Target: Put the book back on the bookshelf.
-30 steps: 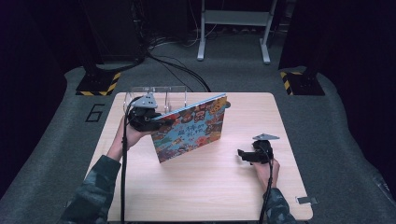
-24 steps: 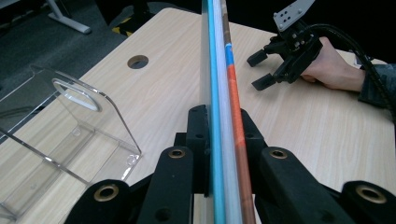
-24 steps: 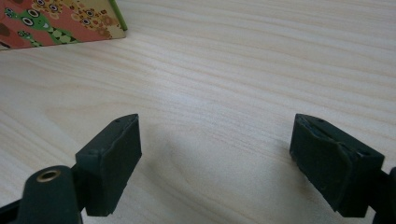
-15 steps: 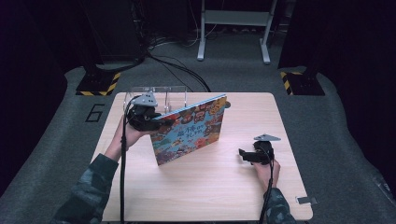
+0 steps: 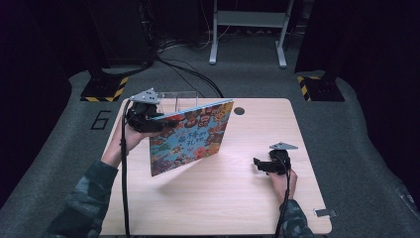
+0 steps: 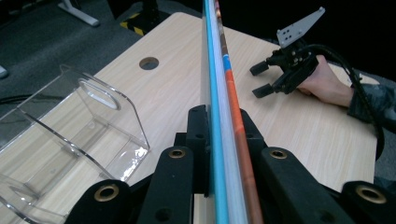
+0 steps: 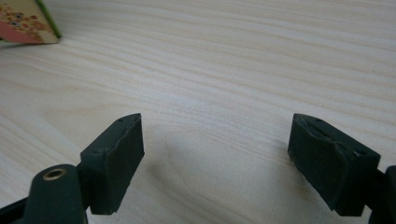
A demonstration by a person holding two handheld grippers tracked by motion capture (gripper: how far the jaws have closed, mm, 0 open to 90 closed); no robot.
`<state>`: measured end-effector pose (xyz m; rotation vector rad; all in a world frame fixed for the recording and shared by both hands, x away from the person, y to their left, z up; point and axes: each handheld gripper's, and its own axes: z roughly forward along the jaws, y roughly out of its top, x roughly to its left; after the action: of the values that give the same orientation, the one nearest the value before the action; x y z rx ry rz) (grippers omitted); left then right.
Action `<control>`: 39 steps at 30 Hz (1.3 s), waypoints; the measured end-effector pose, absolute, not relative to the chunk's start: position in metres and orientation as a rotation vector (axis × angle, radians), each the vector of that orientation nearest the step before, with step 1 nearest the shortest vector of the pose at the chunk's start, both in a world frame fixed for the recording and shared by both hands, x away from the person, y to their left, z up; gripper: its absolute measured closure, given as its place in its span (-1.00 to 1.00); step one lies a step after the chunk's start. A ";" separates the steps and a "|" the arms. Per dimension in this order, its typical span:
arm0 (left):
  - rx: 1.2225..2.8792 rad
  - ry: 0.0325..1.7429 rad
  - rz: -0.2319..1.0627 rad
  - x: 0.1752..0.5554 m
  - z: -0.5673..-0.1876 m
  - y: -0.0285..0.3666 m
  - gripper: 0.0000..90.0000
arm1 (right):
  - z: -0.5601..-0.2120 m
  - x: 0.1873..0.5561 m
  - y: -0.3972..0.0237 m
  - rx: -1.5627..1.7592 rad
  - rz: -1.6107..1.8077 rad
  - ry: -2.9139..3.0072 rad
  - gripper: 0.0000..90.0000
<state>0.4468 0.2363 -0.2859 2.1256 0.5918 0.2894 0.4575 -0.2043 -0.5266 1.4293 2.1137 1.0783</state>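
A thin picture book (image 5: 190,136) with a busy cartoon cover is held tilted above the wooden table (image 5: 237,198), its lower corner close to the tabletop. My left gripper (image 5: 161,119) is shut on the book's upper left edge; in the left gripper view the book's edge (image 6: 219,84) runs straight up between the pads (image 6: 198,135). Over at the table's right side, my right gripper (image 5: 256,163) rests low with its jaws wide apart and nothing between them. In the right gripper view the two pads (image 7: 116,149) stand over bare wood (image 7: 219,93), and a corner of the book (image 7: 25,21) shows at top left.
A clear acrylic stand (image 5: 179,100) sits at the back edge of the table behind the book; it is also at the left of the left gripper view (image 6: 70,130). A round cable hole (image 5: 239,110) is in the tabletop at the back. Dark floor with cables surrounds the table.
The left hand has lifted the book a little, so it now stands steeper and higher off the table. The right hand has stayed where it was.
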 end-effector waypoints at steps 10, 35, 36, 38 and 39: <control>2.100 0.610 0.320 0.439 -0.270 0.253 0.79 | -0.527 0.458 -0.204 1.430 1.076 2.112 -0.60; 1.968 0.804 0.476 0.425 -0.245 0.327 0.79 | -0.527 0.458 -0.203 1.427 1.071 2.106 -0.58; 1.970 0.806 0.489 0.425 -0.244 0.330 0.79 | -0.527 0.458 -0.203 1.427 1.071 2.106 -0.58; 1.955 0.826 0.498 0.424 -0.243 0.335 0.79 | -0.527 0.458 -0.203 1.426 1.071 2.107 -0.58; 1.955 0.830 0.504 0.424 -0.243 0.338 0.79 | -0.527 0.458 -0.203 1.426 1.070 2.107 -0.58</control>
<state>0.4239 0.3378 -0.2430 1.9545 0.8299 0.5038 0.4576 -0.2034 -0.5268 1.4257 2.1067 1.0704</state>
